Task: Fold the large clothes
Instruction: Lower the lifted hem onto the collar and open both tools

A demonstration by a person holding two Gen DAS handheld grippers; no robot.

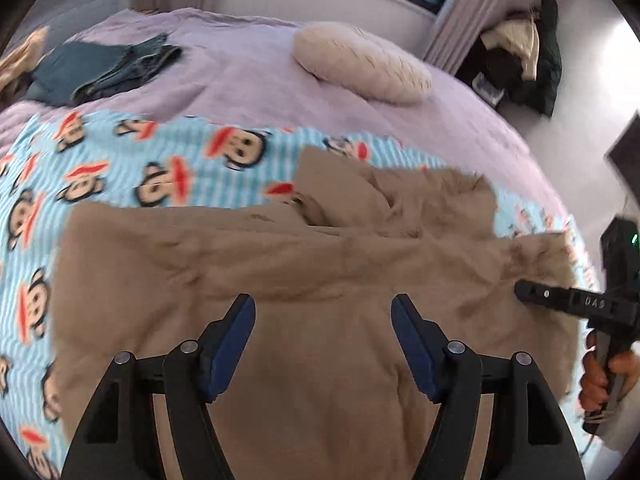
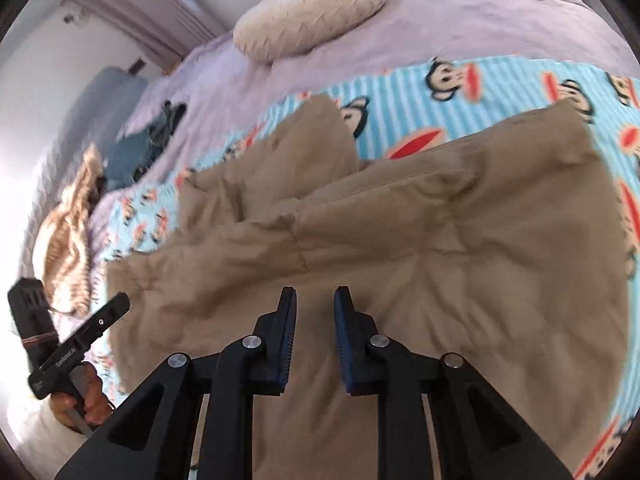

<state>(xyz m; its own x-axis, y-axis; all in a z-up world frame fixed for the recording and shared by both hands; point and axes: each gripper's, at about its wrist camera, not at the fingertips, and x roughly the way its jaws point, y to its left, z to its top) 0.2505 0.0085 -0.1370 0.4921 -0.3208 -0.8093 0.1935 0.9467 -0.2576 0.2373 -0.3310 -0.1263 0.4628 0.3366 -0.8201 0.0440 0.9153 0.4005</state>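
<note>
A large tan garment (image 1: 280, 264) lies spread and rumpled on a blue monkey-print blanket (image 1: 120, 168) on the bed; it also shows in the right wrist view (image 2: 420, 240). My left gripper (image 1: 323, 304) hovers over the garment's near part, jaws wide open and empty. My right gripper (image 2: 316, 294) hovers over the garment, jaws a narrow gap apart with nothing between them. The right gripper also shows in the left wrist view (image 1: 524, 292) at the garment's right edge. The left gripper shows in the right wrist view (image 2: 120, 304) at the garment's left edge.
A lilac bedspread (image 1: 248, 80) covers the bed. A cream pillow (image 1: 360, 60) lies at the far side. Folded dark blue clothes (image 1: 108, 68) sit at the far left, a striped beige cloth (image 2: 68, 232) beside them. Dark clothes (image 1: 524, 52) lie piled on the floor.
</note>
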